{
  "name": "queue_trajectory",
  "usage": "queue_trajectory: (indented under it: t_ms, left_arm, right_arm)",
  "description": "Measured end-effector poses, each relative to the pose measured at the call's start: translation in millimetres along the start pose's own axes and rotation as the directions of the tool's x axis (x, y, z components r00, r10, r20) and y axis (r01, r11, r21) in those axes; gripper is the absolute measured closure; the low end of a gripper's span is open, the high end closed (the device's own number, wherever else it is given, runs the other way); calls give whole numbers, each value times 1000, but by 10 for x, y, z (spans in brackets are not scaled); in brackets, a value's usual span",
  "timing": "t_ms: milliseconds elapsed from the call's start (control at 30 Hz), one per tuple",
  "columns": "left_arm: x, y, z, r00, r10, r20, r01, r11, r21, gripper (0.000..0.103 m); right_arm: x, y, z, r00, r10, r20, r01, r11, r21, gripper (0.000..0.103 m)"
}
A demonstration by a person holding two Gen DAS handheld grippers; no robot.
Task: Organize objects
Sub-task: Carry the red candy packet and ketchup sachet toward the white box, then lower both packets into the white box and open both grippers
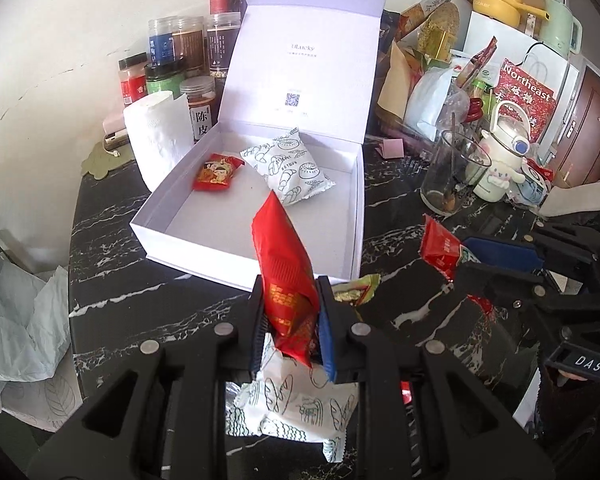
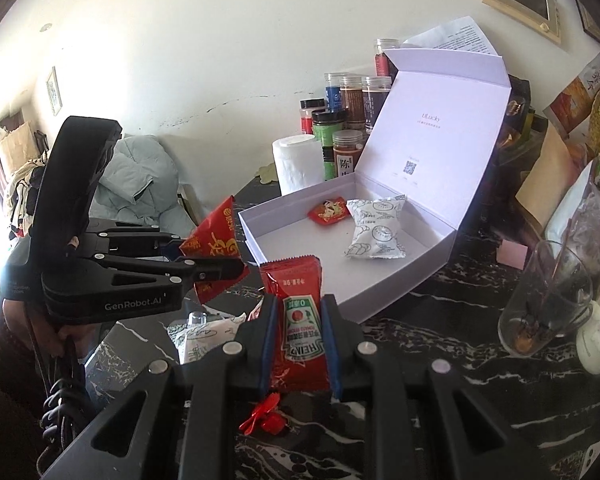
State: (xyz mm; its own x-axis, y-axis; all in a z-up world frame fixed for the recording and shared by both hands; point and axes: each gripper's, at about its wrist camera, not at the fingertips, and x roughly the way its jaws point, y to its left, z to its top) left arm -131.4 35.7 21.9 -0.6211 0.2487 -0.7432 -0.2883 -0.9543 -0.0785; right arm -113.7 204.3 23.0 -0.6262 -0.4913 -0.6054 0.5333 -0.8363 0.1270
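Carrying two sachets toward the open white box (image 1: 256,236), I have the left gripper (image 1: 290,320) clamped on a red snack packet (image 1: 284,272) and the right gripper (image 2: 298,336) pinching a ketchup sachet (image 2: 300,320), each held upright and clear of the bench (image 1: 120,280), probably so both can drop over the box's near wall. Inside the box lie a small red packet (image 1: 216,172) and a white printed pouch (image 1: 292,168); another white pouch (image 1: 296,404) waits on the near bench. The black marbled bench is crowded: jars (image 1: 180,48) and a paper roll (image 1: 160,136) far left, a glass (image 1: 456,176) right, against a white wall.
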Motion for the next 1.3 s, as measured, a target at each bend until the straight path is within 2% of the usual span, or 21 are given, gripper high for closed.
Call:
queue_trajectory:
  t_ms: [333,567,967,1100,1300]
  left_arm:
    - [222,131,415,1000,-16,13,15,1000,12,82]
    - [330,201,716,999,8,43,-9,1000,28,82]
    - [622,286,1149,998,14,64,-15,1000,21,82]
    - [764,306,1268,998,10,69,-11,1000,11,82]
    - [939,389,1408,995,42,86,-44,999,22,82]
  right_arm:
    - [147,-170,374,999,-33,41,35,998,-60,82]
    - [282,-270,694,998,-15,68,21,997,-77,82]
    - [511,-691,1124,993,-28,116,30,999,-11,82]
    - [628,-832,1229,993,-23,119,22,1000,7,82]
    - [866,-1014,1292,995,-35,98,33,999,25,82]
